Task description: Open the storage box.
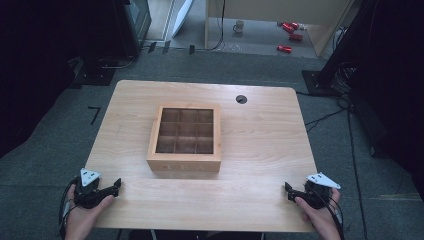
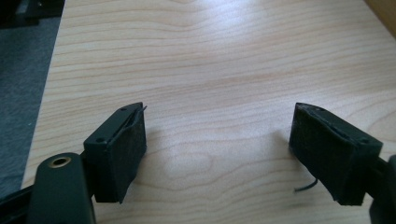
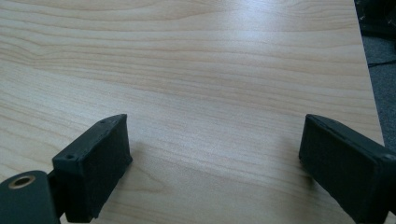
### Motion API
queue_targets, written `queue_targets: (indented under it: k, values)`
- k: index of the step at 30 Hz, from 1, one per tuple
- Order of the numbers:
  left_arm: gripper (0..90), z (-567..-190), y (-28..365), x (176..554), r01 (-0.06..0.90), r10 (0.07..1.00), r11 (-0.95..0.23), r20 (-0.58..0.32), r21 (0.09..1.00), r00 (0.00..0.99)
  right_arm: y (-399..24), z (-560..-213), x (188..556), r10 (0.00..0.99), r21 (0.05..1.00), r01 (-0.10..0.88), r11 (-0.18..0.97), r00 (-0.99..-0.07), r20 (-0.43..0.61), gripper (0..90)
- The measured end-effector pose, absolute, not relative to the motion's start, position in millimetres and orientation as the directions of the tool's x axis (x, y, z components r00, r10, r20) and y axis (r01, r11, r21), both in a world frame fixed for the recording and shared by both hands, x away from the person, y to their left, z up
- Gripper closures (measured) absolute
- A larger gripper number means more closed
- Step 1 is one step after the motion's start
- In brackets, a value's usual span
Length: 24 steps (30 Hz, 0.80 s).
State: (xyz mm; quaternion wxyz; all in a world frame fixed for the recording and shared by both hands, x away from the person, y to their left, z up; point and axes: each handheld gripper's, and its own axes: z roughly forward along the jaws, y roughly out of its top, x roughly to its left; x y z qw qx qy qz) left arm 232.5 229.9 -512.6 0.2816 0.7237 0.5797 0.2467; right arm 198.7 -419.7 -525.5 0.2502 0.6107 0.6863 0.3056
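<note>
1. Wooden box point(image 1: 184, 142) with a nine-cell grid sits at the middle of the tabletop point(image 1: 260, 130) in the high view, its compartments looking empty from above.
2. Left gripper point(image 1: 116, 186) rests at the lower left of that frame, on the near edge of the tabletop, held in a hand point(image 1: 82, 216) that comes in from the bottom; it is well apart from the box.
3. Right gripper point(image 1: 288, 191) rests at the lower right, likewise held in a hand point(image 1: 320, 215), also well apart from the box.
4. Left gripper view: the jaws stand wide apart over bare wood grain, nothing between them.
5. Right gripper view: the jaws stand wide apart too, with only the tabletop between them.
6. Round cable hole point(image 1: 241, 99) lies beyond the box, toward the upper right of the tabletop.
</note>
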Motion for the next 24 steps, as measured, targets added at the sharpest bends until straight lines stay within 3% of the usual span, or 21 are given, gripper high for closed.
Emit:
queue_targets:
  k: [15, 24]
  values:
    - [17.0, -484, 188, 237, 0.633, 0.938, -0.155, -0.087, 0.758, 0.334, -419, -525, 200, 0.991, 0.724, 0.686, 0.070, -0.130, 0.028, 8.2]
    - [17.3, -476, 169, 242, 0.602, 0.909, -0.179, -0.103, 0.778, 0.403, -408, -516, 201, 0.984, 0.726, 0.686, 0.053, -0.158, 0.077, 12.9]
